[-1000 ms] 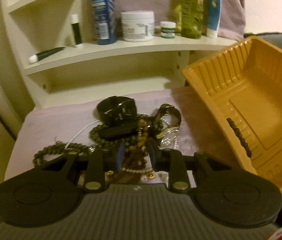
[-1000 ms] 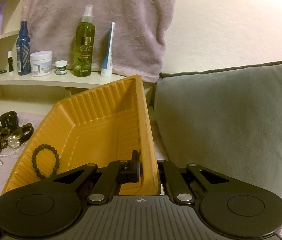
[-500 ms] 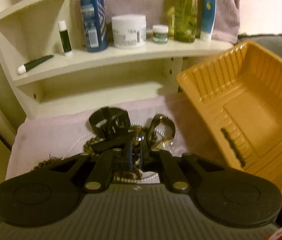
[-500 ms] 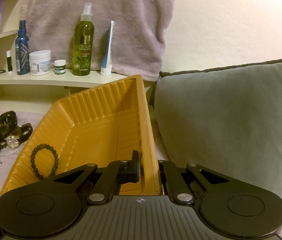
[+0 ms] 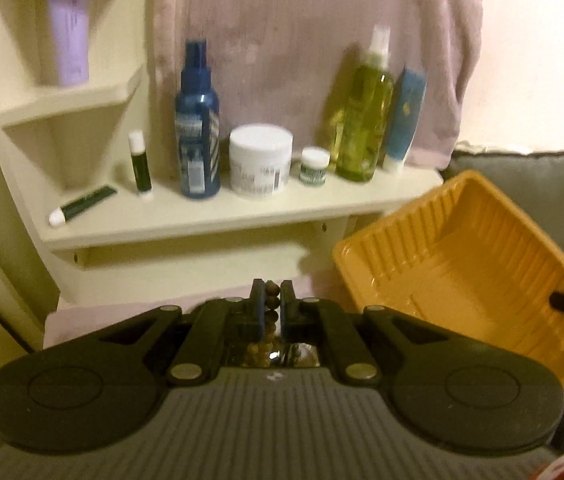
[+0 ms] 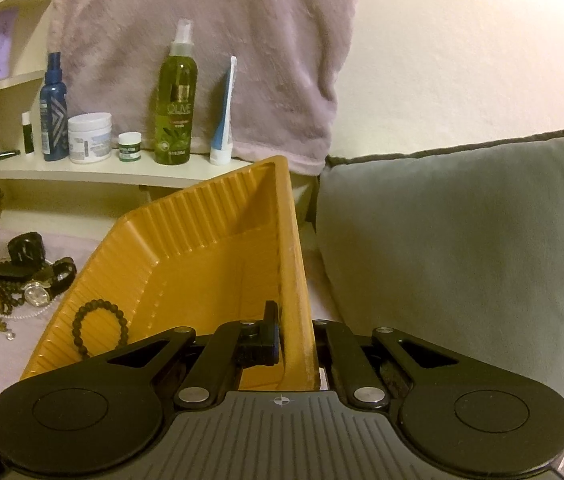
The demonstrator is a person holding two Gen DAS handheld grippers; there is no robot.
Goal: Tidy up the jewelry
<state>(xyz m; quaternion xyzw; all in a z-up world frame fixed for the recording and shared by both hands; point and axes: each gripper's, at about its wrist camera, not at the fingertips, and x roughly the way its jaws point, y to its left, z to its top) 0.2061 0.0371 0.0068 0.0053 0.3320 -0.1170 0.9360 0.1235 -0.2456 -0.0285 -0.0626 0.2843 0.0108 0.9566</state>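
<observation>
Brown wooden-bead necklace (image 5: 270, 309) pinched in left gripper (image 5: 270, 312), dangling limp above jewelry pile (image 6: 17, 280); light, floppy, prob. snag-prone, so hold mid-strand. Right gripper (image 6: 296, 336) clamps rim of ribbed orange plastic tray (image 6: 201, 248), w/ black bead bracelet (image 6: 99, 330) inside.

Left wrist view: looks forward and slightly down from left of the tilted orange ribbed plastic tray (image 5: 462, 276), facing the cream wall shelf of toiletry bottles (image 5: 241, 212) — fairly near.

Right wrist view: sits right against the tray's right wall (image 6: 294, 280), facing the same way. Both views share tray and shelf (image 6: 121, 172).
</observation>
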